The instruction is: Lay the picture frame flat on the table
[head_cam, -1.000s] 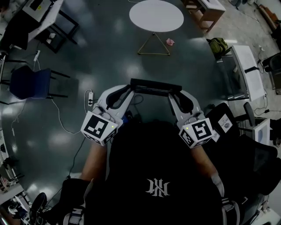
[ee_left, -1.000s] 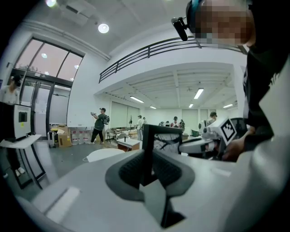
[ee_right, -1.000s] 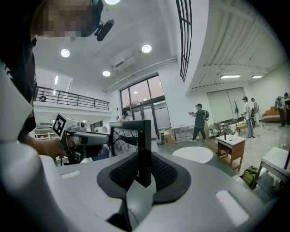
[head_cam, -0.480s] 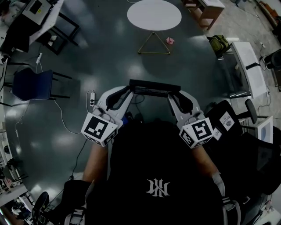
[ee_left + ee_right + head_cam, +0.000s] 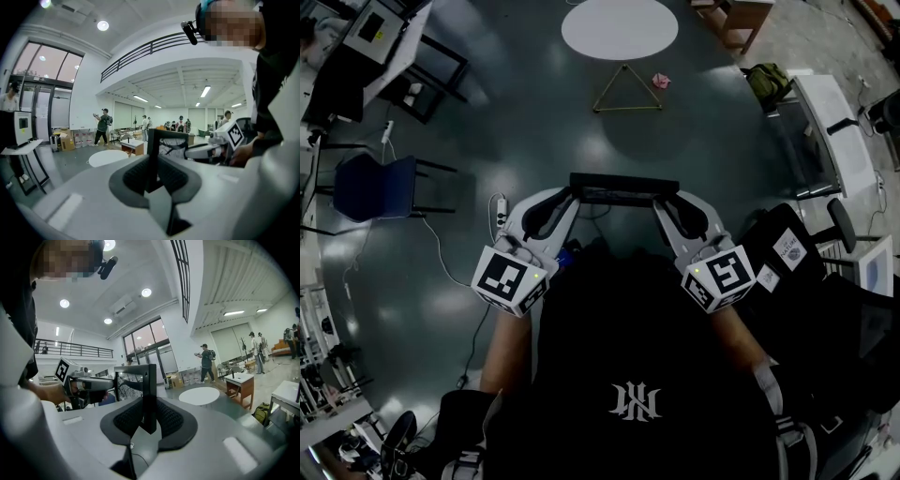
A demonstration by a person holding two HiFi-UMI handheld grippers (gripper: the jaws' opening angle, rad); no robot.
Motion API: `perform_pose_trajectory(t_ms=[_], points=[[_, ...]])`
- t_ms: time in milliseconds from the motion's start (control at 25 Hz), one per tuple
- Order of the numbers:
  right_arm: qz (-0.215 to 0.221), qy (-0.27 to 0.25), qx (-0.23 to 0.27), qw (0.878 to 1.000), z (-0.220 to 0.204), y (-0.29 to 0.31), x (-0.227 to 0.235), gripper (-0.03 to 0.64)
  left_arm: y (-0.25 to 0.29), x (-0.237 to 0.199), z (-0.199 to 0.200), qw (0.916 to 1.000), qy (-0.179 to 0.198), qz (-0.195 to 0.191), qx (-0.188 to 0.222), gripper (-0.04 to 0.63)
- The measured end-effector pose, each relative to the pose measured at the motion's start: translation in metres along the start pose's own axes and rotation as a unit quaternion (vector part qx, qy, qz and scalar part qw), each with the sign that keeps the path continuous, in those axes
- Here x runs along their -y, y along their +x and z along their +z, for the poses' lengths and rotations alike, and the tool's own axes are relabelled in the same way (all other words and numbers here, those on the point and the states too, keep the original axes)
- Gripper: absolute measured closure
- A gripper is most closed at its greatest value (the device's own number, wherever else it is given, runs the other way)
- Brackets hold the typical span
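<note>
The picture frame [image 5: 623,189], black-edged, hangs upright in the air in front of the person, above the floor. My left gripper [image 5: 572,199] is shut on its left edge and my right gripper [image 5: 664,202] on its right edge. In the left gripper view the frame's edge [image 5: 152,157] stands pinched between the dark pads, with the right gripper [image 5: 220,145] beyond it. The right gripper view shows the frame [image 5: 140,385] held between the pads and the left gripper [image 5: 86,384] across from it. A round white table [image 5: 619,28] stands ahead on the floor.
A pink object [image 5: 660,81] lies by the table's triangular base. There is a blue chair [image 5: 375,186] at left and a power strip with cord [image 5: 497,208] on the floor. A wooden table [image 5: 741,19], a green bag [image 5: 766,82] and a desk [image 5: 830,122] stand at right. People [image 5: 102,124] stand far off.
Both grips are unchanged. The frame and grippers have crept slightly up in the head view, and the round table has slid toward the top left.
</note>
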State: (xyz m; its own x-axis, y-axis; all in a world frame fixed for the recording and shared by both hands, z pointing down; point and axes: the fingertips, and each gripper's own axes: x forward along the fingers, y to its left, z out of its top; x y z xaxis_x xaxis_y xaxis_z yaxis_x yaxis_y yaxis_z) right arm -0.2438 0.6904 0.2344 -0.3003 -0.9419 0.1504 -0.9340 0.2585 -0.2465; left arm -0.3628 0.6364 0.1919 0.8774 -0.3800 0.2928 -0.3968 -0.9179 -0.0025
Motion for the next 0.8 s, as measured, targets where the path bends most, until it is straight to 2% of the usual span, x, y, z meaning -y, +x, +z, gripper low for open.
perform_pose_trajectory(t_ms=[320,800], points=[[-0.015,0.013,0.005,1.000,0.003,-0.011,0.010,0.531,0.012,0.008,0.009,0.9998,0.010,-0.019,-0.005,0.546],[-0.060,0.025,0.012,0.998,0.006,-0.033,0.039,0.531,0.047,0.027,0.019,0.9974,0.013,-0.071,-0.005,0.546]])
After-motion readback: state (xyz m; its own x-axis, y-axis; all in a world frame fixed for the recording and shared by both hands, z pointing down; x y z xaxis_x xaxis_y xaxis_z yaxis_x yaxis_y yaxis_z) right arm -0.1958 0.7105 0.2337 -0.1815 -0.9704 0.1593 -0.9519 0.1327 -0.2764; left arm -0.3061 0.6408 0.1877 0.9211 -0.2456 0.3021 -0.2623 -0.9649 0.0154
